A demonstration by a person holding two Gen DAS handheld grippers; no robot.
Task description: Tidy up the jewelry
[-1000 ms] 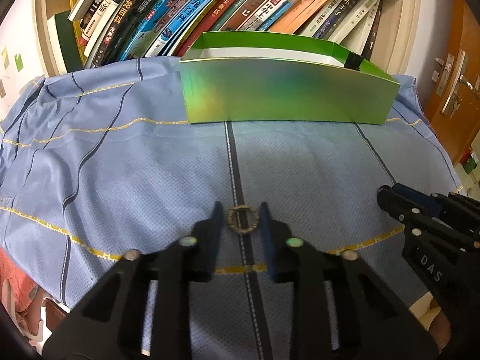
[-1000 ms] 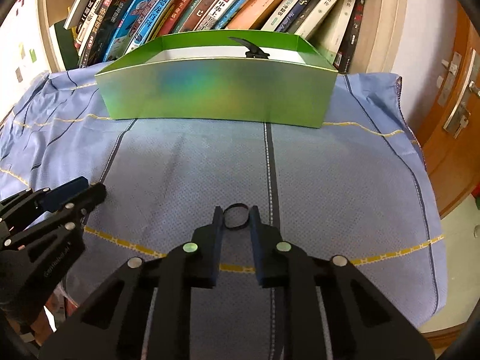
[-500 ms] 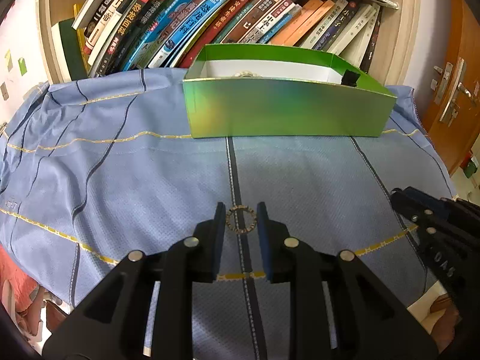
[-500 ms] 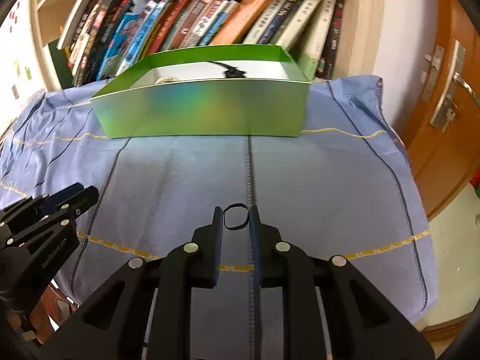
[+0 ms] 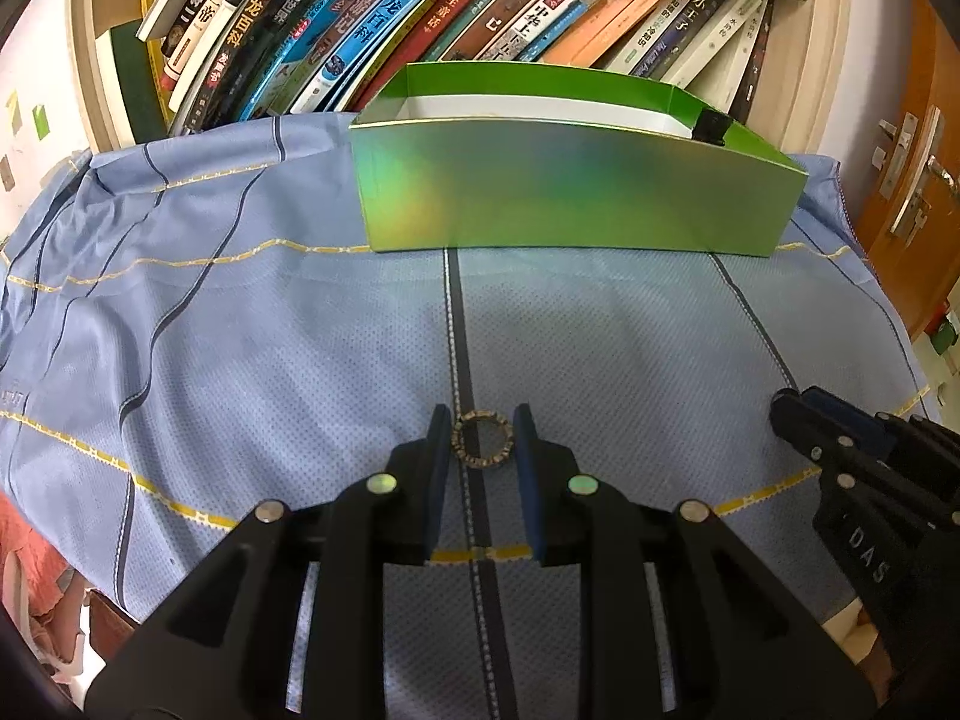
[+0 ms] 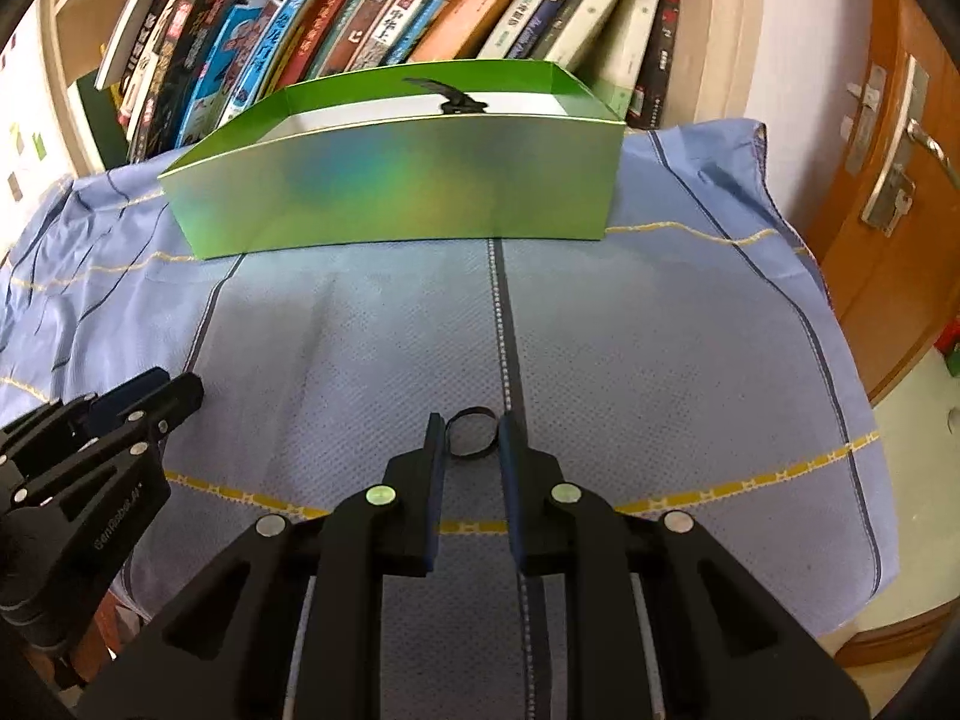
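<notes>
Blue cloth point(image 5: 270, 324) bare before green box point(image 5: 570, 204), grippers clamping rings

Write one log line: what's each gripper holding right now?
left gripper: shut on gold ring | right gripper: shut on black ring | both: above blue cloth | green box: open, ahead

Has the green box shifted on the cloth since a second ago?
Cannot tell. The green box sits at a different spot and angle in both views, but the wrist cameras move too.
</notes>
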